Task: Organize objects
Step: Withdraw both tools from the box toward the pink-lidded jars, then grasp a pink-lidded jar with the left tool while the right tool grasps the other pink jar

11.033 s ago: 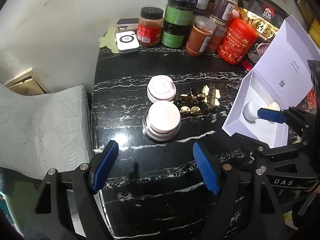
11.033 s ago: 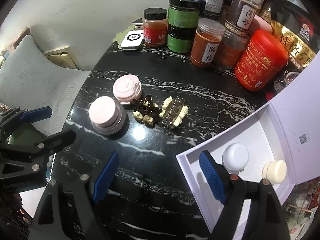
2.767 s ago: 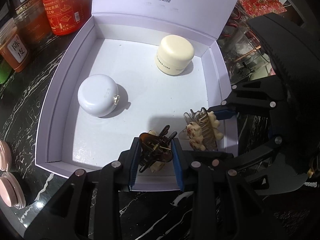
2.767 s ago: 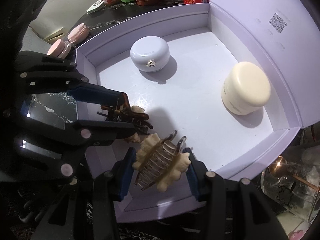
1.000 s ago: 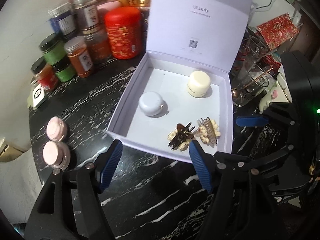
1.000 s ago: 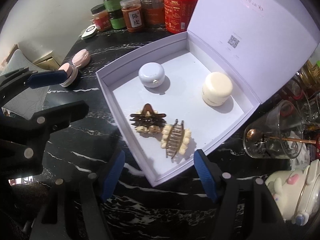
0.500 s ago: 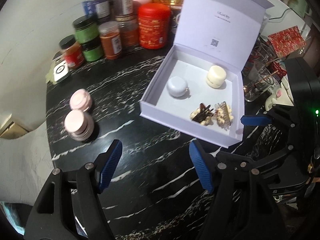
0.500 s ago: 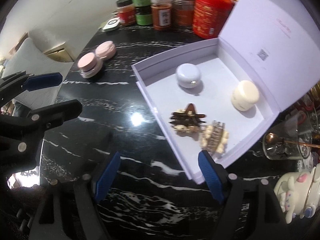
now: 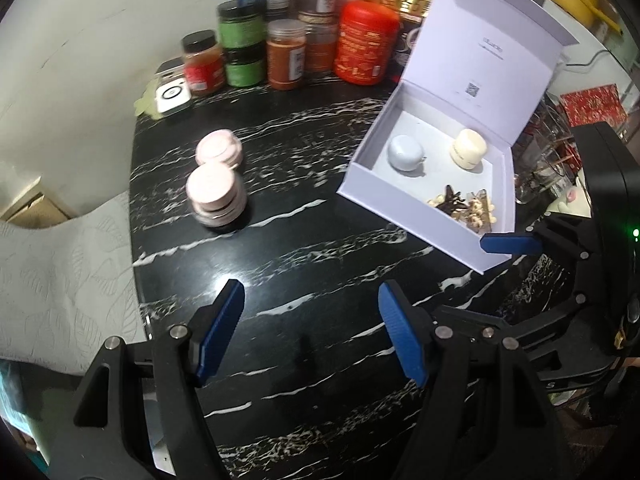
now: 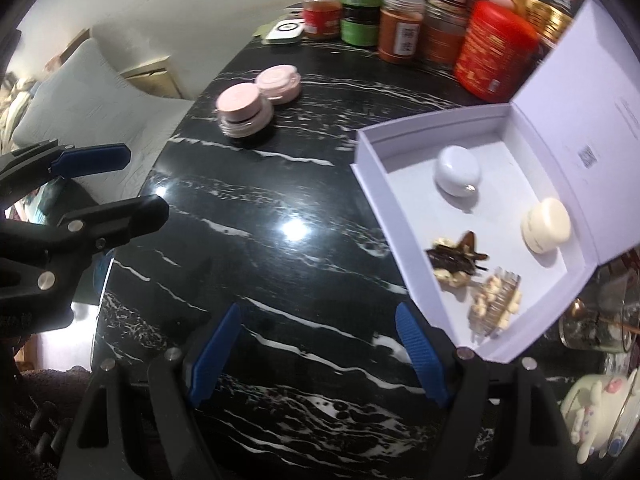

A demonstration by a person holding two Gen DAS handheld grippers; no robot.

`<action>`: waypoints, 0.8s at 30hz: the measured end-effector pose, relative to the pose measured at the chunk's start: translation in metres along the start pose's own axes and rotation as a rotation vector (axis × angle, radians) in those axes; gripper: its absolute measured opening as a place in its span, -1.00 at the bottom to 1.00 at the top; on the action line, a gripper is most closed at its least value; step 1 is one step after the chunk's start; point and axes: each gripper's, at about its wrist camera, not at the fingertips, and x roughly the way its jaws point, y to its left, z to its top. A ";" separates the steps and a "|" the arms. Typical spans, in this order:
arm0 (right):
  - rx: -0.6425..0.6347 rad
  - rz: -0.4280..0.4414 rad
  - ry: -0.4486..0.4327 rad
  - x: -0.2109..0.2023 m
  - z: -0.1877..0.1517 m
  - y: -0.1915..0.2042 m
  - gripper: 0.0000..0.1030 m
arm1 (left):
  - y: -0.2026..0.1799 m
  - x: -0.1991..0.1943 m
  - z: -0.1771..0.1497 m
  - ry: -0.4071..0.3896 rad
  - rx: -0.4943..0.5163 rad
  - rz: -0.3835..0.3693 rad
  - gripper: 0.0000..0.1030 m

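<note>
Both tools wide, empty: left tool [image 9: 310, 330], right tool [image 10: 318, 354]. Pink jars [image 9: 216, 190] remained on counter [image 9: 320, 240]; straddle lid squarely, carry to box [image 9: 404, 208].

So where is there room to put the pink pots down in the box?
The white box has bare floor along its near-left wall, in front of the grey pot. The far corner by the cream jar and two hair clips is crowded. Both pink pots sit on the black table.
</note>
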 end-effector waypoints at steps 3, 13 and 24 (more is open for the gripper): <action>-0.028 0.009 0.003 0.003 0.006 0.011 0.57 | 0.010 -0.002 -0.004 0.001 -0.020 0.008 0.33; -0.099 0.040 0.013 0.015 0.029 0.040 0.57 | 0.049 -0.006 -0.016 0.004 -0.093 0.041 0.33; -0.133 0.051 0.008 0.027 0.061 0.050 0.57 | 0.084 -0.001 -0.012 0.010 -0.151 0.057 0.33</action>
